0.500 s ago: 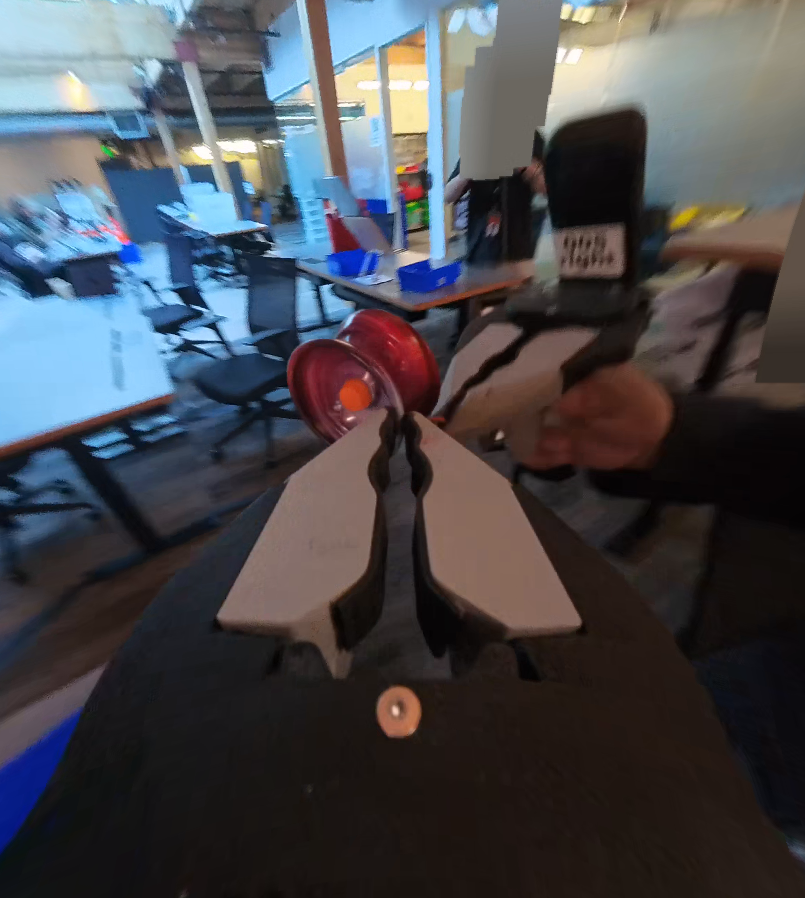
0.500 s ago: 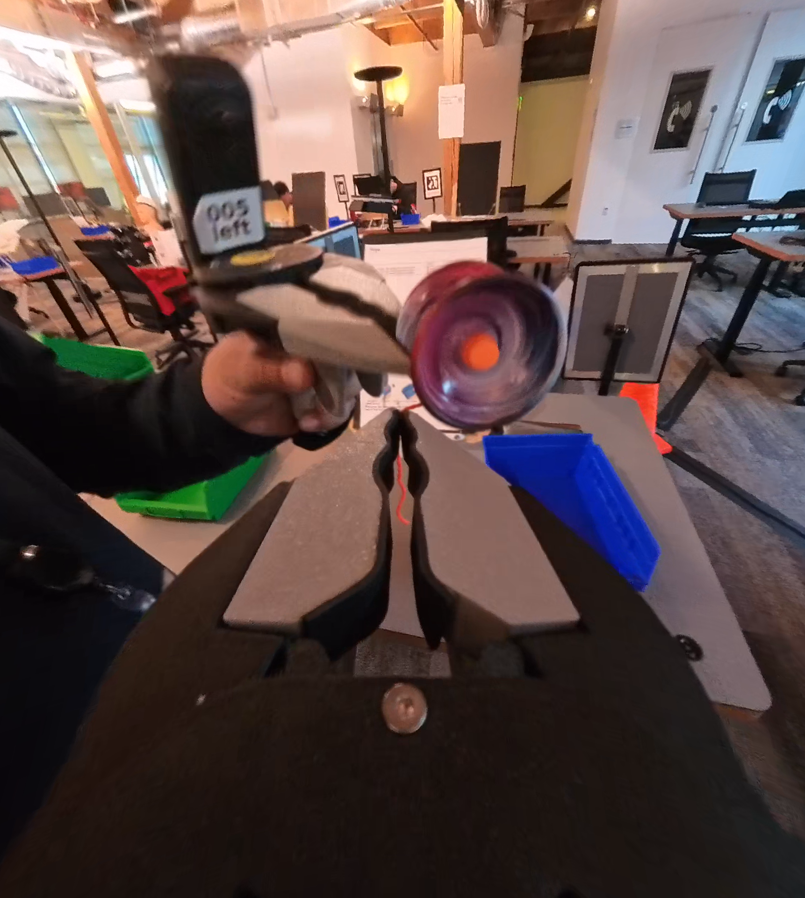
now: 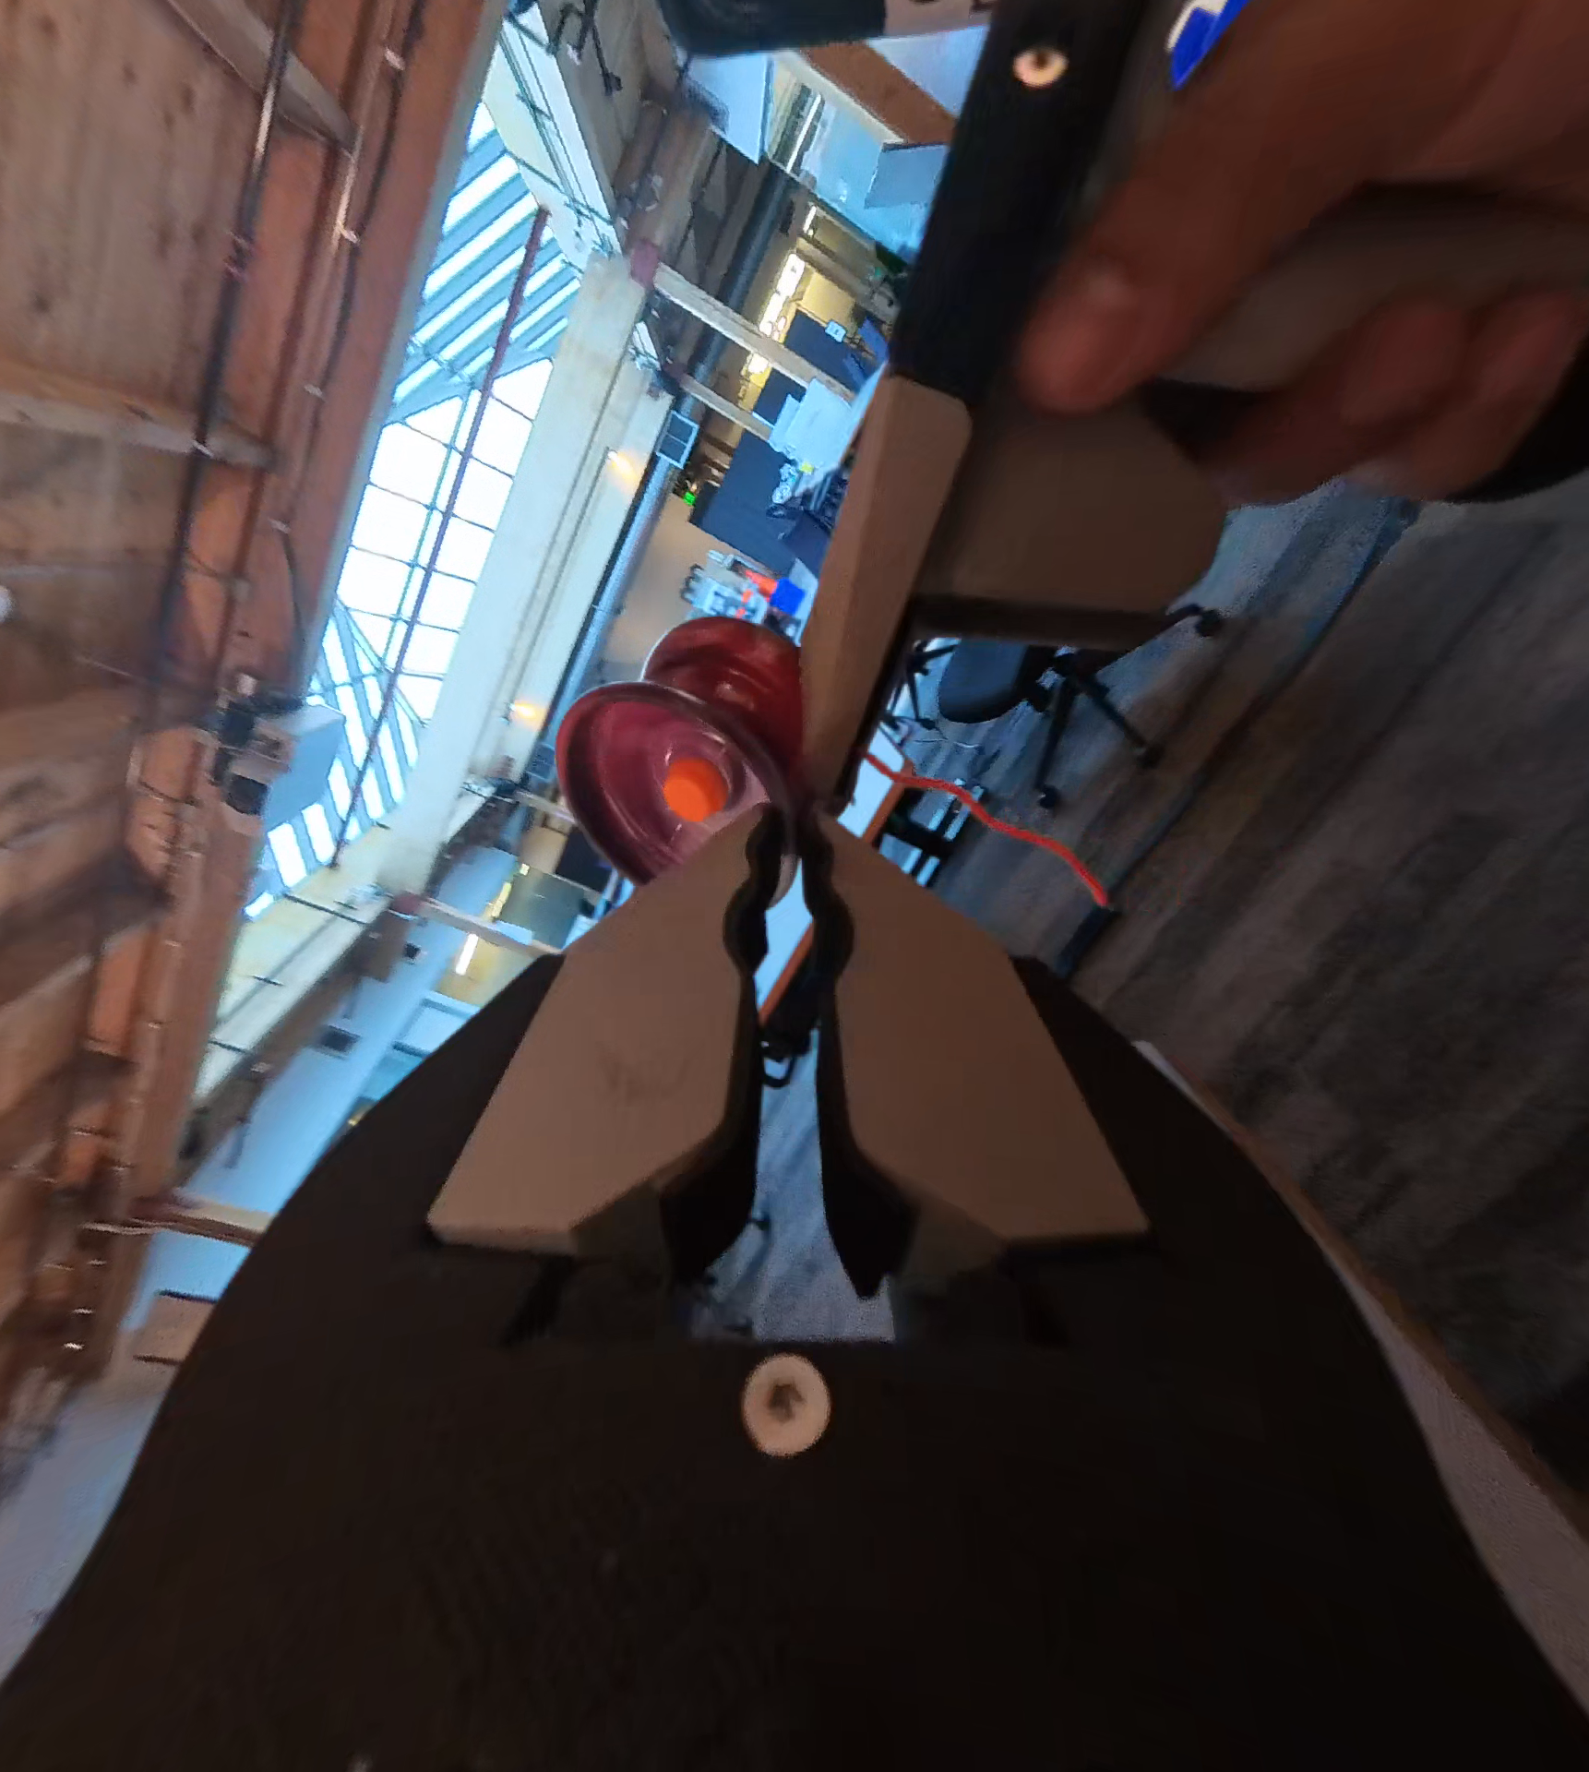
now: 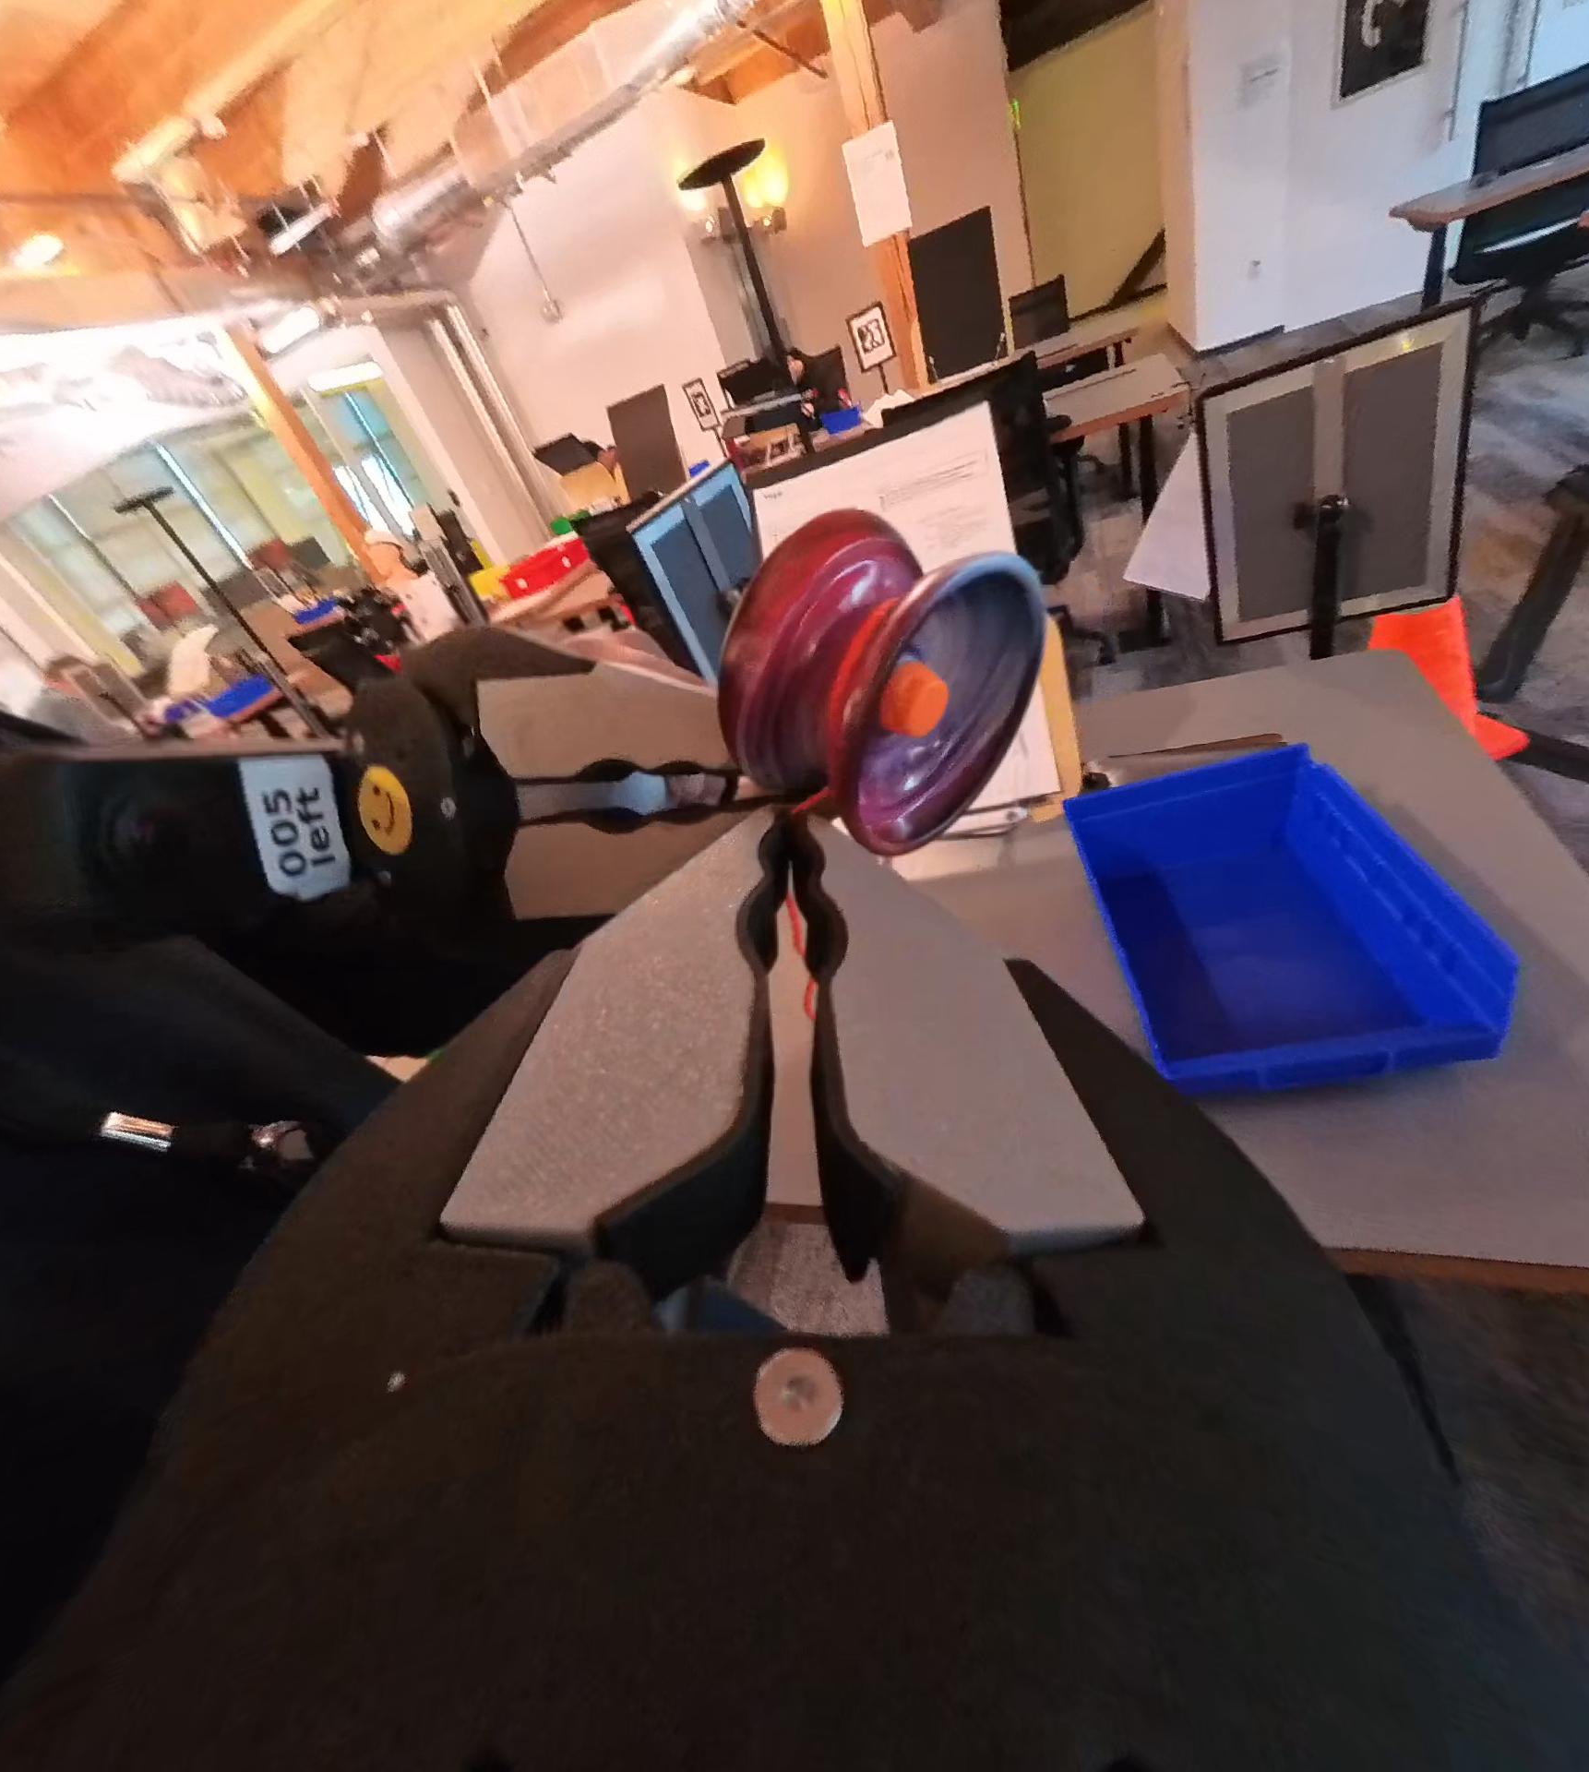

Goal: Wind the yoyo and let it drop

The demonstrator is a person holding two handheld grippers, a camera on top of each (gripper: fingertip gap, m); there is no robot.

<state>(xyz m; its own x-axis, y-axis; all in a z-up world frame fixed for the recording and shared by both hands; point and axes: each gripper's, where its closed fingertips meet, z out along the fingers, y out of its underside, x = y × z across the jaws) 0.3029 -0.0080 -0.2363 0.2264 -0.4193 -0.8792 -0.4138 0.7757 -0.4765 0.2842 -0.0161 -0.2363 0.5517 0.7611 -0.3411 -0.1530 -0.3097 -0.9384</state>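
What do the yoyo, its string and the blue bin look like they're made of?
Yoyo: glossy, translucent dark-red plastic by the look, with light showing through the rim; its orange hub looks like matte plastic. String: thin red-orange cord, probably twisted fibre, since it hangs limp and wavy. Bin: rigid moulded blue plastic, going by its even colour, smooth sheen and ribbed wall.

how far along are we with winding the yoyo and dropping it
Partly wound: red string is coiled in the groove of the yoyo. In hand: the left claw pinches the yoyo's edge, while the right claw is shut on the string, whose loose tail trails off. Left: wind that slack, then drop the yoyo.
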